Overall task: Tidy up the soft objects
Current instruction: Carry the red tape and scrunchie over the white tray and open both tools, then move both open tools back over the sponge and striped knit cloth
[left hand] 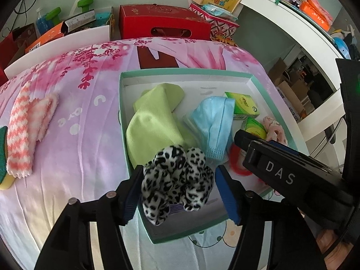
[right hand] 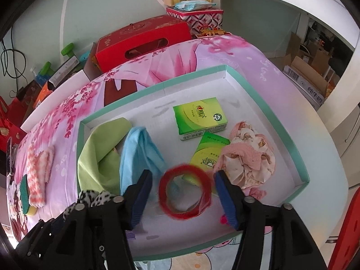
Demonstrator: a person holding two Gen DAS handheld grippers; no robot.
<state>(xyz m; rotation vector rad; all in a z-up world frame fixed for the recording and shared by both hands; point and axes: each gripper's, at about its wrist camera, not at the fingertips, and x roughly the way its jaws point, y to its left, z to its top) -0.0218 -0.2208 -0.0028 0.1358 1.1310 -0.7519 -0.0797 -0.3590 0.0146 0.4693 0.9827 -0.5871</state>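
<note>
Spread over most of both views, a bed (left hand: 67,135) under a pink flowered sheet, and on its right half a shallow teal-rimmed box (left hand: 180,73) already holding a green cloth (left hand: 153,123) and a blue cloth (left hand: 213,123) side by side. Outside the box, well over toward the bed's left edge, a pink-and-white striped fluffy cloth (left hand: 22,130), long axis running from the near edge toward the far edge, with a green-and-yellow sponge (left hand: 4,175) touching its near end. In the box's near-left corner, a leopard-print scrunchie (left hand: 177,180), bunched up between the spread pads of the left hand-held gripper (left hand: 179,171): clear gap on the right pad, close to or brushing the left pad, not pinched. Nearer the middle of the box's near side, a red ring-shaped hair band (right hand: 185,191), blurred, between the spread pads of the right hand-held gripper (right hand: 183,173) and touching neither. Probably both just delivered, so likely next the striped cloth: lying to the left of both hands, nearer the left one. Best approached with pads set across its narrow width rather than along its length.
</note>
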